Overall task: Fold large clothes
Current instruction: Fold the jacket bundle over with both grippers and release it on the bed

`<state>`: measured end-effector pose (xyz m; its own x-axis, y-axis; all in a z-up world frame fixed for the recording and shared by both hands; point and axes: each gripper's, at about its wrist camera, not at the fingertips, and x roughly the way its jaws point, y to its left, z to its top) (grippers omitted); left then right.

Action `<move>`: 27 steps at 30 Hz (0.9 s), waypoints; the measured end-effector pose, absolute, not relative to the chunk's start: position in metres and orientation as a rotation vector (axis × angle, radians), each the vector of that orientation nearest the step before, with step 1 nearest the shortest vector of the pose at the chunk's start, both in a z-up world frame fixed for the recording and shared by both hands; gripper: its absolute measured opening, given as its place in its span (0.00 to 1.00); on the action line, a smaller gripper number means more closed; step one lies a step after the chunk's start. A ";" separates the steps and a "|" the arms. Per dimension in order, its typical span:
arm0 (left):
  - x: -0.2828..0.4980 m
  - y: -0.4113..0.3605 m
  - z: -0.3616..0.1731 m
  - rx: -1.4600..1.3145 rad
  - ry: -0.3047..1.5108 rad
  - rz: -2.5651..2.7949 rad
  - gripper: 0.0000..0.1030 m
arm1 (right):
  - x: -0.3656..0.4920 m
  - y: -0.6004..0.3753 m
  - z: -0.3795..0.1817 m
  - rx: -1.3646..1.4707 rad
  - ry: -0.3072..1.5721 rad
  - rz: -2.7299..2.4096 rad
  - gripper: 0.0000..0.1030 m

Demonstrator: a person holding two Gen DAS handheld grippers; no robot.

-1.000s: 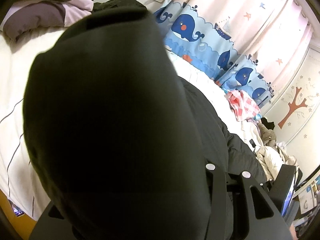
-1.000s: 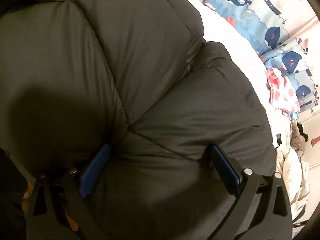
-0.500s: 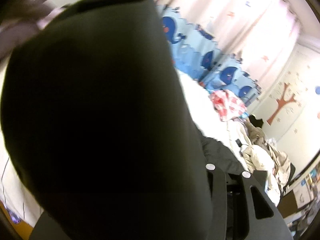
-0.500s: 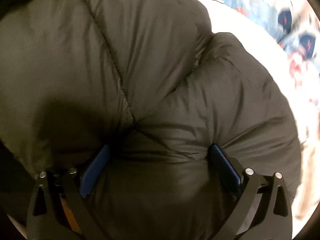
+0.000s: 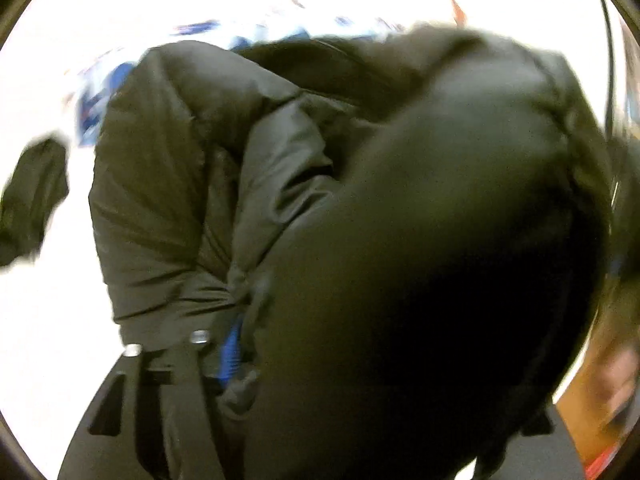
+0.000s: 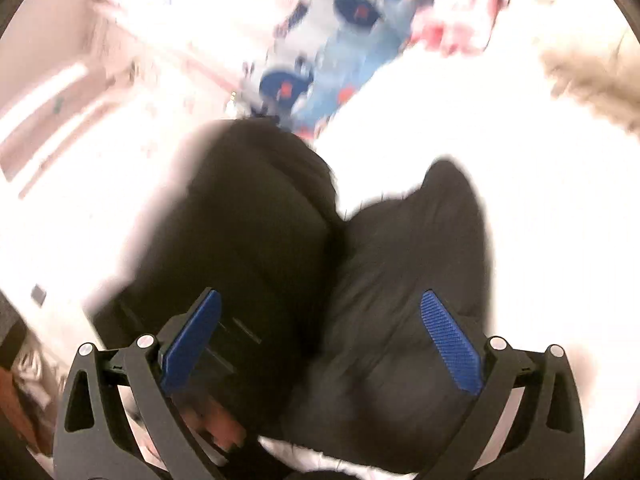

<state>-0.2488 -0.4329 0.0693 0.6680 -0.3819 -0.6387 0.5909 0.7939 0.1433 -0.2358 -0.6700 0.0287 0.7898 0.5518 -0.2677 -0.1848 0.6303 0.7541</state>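
Black quilted puffer jacket (image 5: 192,184), glossy and thick with padding, fills most of both wrist views and hangs bunched over the bright white bedding (image 6: 440,128), apparently lifted so a fold can be carried across. In the left wrist view the left gripper (image 5: 224,344) has its jaws drawn close on a gathered pinch of the shell fabric, where creases radiate into the grip; only one blue pad (image 5: 230,350) shows, the other buried under a large blurred dark bulge of the jacket, so the hold seems firm but I cannot confirm both pads meet cloth. Gripping at a gathered edge makes sense for something this bulky, since the slippery nylon would slide out of a shallow bite.

In the right wrist view the right gripper (image 6: 320,344) has its jaws spread wide, the ribbed blue pads (image 6: 450,344) standing apart with two puffy dark lobes of the jacket swelling between and beyond them; whether the pads press the padding or merely straddle it is hard to tell through the motion blur. Beyond lie a blue whale-print curtain (image 6: 352,12), a red-and-white checked cloth (image 6: 460,20) and a beige fur-trimmed garment (image 6: 592,68) on the bed
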 end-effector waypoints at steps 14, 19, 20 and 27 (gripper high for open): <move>-0.302 -0.402 0.075 0.603 0.664 -0.798 0.86 | -0.180 -0.587 0.007 0.258 0.861 0.127 0.94; -0.295 -0.368 0.087 0.461 0.699 -0.831 0.89 | -0.234 -0.594 0.044 0.294 0.653 0.086 0.94; -0.294 -0.374 0.084 0.475 0.702 -0.829 0.89 | -0.239 -0.591 0.057 0.305 0.606 0.113 0.94; -0.310 -0.412 0.050 0.565 0.705 -0.840 0.90 | -0.172 -0.511 0.072 -0.141 0.828 0.059 0.94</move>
